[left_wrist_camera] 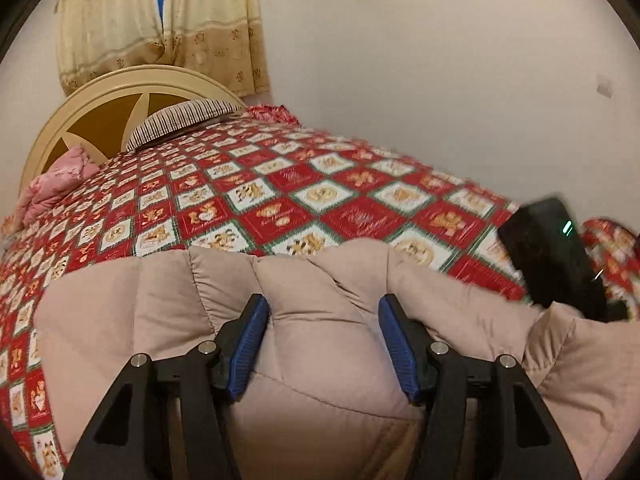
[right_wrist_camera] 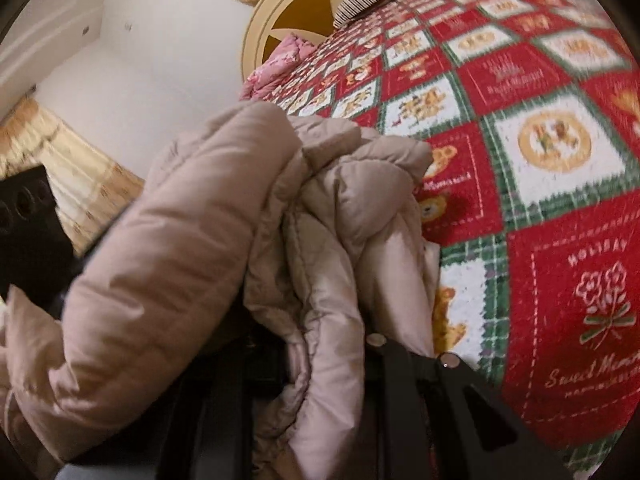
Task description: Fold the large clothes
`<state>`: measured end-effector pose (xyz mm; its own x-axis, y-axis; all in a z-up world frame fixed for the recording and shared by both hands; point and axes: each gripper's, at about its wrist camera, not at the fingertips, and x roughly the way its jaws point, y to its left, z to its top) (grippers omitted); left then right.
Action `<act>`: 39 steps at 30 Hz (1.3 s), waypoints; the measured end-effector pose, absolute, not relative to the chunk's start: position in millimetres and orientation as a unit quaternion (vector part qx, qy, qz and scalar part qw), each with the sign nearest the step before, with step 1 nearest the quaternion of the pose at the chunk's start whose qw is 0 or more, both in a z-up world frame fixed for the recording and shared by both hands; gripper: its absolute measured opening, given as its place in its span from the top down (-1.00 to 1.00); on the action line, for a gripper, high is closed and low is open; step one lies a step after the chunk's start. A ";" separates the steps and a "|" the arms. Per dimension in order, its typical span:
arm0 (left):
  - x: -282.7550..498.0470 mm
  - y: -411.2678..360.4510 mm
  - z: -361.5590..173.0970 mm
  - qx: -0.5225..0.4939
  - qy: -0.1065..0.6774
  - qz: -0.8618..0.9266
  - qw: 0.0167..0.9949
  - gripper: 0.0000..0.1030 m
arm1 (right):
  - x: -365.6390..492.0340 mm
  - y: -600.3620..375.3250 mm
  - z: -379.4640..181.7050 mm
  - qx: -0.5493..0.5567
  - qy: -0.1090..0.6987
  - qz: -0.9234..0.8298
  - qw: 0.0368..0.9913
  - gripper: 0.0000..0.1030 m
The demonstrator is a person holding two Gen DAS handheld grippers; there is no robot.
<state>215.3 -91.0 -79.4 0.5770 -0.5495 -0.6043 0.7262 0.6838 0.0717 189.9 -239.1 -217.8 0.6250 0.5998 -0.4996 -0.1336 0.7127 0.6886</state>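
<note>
A beige quilted puffer jacket lies on the near part of a bed with a red, white and green patchwork cover. My left gripper is open, its blue-padded fingers spread just over the jacket's quilted panel. My right gripper is shut on a bunched fold of the jacket; the cloth hides its fingertips. A puffy sleeve drapes over its left side. The right gripper's black body shows at the right of the left wrist view.
The bed cover spreads to the right in the right wrist view. A striped pillow and a pink cloth lie by the cream headboard. Cream curtains hang behind. A white wall runs along the bed's far side.
</note>
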 end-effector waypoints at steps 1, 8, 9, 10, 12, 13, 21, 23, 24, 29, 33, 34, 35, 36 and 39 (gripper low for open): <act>214.1 -96.0 -83.9 0.172 0.279 -0.357 0.875 -0.13 | 190.2 -242.1 -220.0 0.322 0.375 0.218 0.842 0.67; 216.8 -112.6 -104.9 0.219 0.291 -0.342 0.866 -0.14 | 179.1 -255.6 -212.9 0.332 0.375 0.199 0.842 0.67; 215.5 -114.2 -106.0 0.225 0.289 -0.340 0.866 -0.14 | 172.3 -261.4 -206.8 0.331 0.377 0.189 0.844 0.64; 214.3 -115.2 -106.9 0.230 0.287 -0.338 0.866 -0.14 | 164.4 -267.4 -200.1 0.330 0.376 0.180 0.847 0.58; 214.3 -115.3 -108.5 0.231 0.286 -0.337 0.867 -0.14 | 140.4 -277.6 -177.5 0.309 0.365 0.157 0.864 0.38; 215.0 -115.8 -109.0 0.232 0.287 -0.336 0.866 -0.14 | 130.4 -279.4 -166.5 0.293 0.357 0.150 0.874 0.34; 208.6 -120.8 -109.8 0.251 0.279 -0.323 0.869 -0.14 | 69.9 -226.1 -102.4 0.198 0.319 0.191 0.907 0.53; 210.5 -119.9 -109.1 0.246 0.283 -0.325 0.868 -0.14 | 69.0 -206.1 -116.9 0.153 0.348 0.176 0.908 0.60; 211.3 -119.6 -108.8 0.244 0.285 -0.326 0.868 -0.14 | 70.4 -201.9 -128.8 0.145 0.363 0.164 0.906 0.61; 212.5 -122.2 -108.8 0.243 0.288 -0.331 0.865 -0.17 | 66.3 -229.9 -186.1 0.232 0.398 0.156 0.874 0.64; 210.1 -126.8 -111.0 0.251 0.286 -0.329 0.864 -0.17 | 59.6 -228.5 -210.4 0.266 0.378 0.151 0.874 0.64; 207.5 -128.6 -111.9 0.258 0.281 -0.326 0.865 -0.17 | 56.8 -226.5 -211.2 0.266 0.376 0.145 0.876 0.64; 206.5 -129.8 -112.4 0.262 0.279 -0.324 0.865 -0.17 | 55.1 -224.5 -209.9 0.262 0.378 0.140 0.877 0.64; 206.8 -129.8 -112.5 0.263 0.280 -0.324 0.865 -0.17 | 54.3 -222.5 -208.1 0.252 0.382 0.137 0.879 0.64; 208.0 -127.0 -111.4 0.256 0.281 -0.325 0.866 -0.17 | 57.0 -222.9 -200.5 0.246 0.395 0.138 0.874 0.62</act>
<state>208.0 -127.0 -111.4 0.6309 -0.4189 -0.6530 0.7070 0.6572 0.2615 57.0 -222.9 -200.5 0.6490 0.4365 -0.6231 -0.0476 0.8407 0.5394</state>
